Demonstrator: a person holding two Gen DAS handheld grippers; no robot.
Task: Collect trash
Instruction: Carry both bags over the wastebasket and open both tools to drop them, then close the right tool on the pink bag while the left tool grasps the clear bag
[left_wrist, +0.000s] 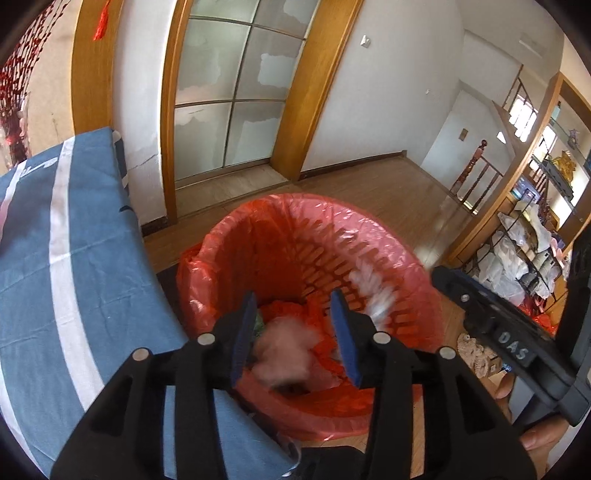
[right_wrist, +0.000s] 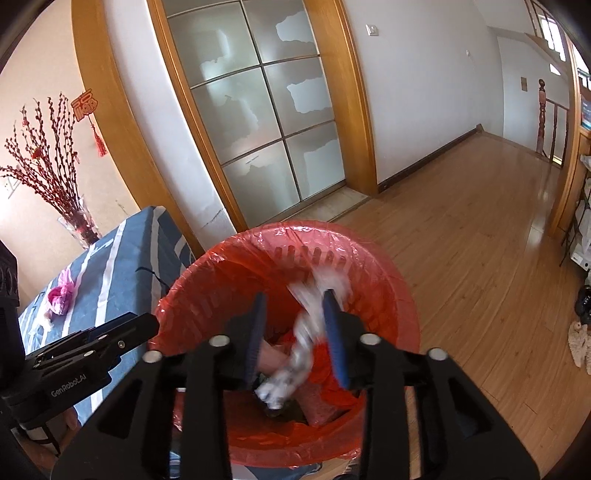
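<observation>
A red basket bin (left_wrist: 413, 266) lined with a red plastic bag stands on the wooden floor beside the table. My left gripper (left_wrist: 293, 299) hangs over its mouth with the blue pads apart. A blurred pinkish wad (left_wrist: 282, 356) sits loose in the gap, above the trash in the bin. My right gripper (right_wrist: 293, 297) is over the same bin (right_wrist: 207, 266), jaws apart. A blurred white crumpled wrapper (right_wrist: 301, 350) streaks down beside its right pad (right_wrist: 334, 339), unpressed. The wrapper (left_wrist: 373, 291) also shows in the left wrist view. A pink wad (right_wrist: 61, 295) lies on the table.
A table with a blue, white-striped cloth (left_wrist: 55, 240) stands left of the bin, with a vase of red branches (right_wrist: 77, 225) at its far end. Glass sliding doors (left_wrist: 229, 96) are behind. Wire shelves with bags (left_wrist: 517, 251) stand at the right. Open wooden floor (right_wrist: 480, 240) stretches beyond.
</observation>
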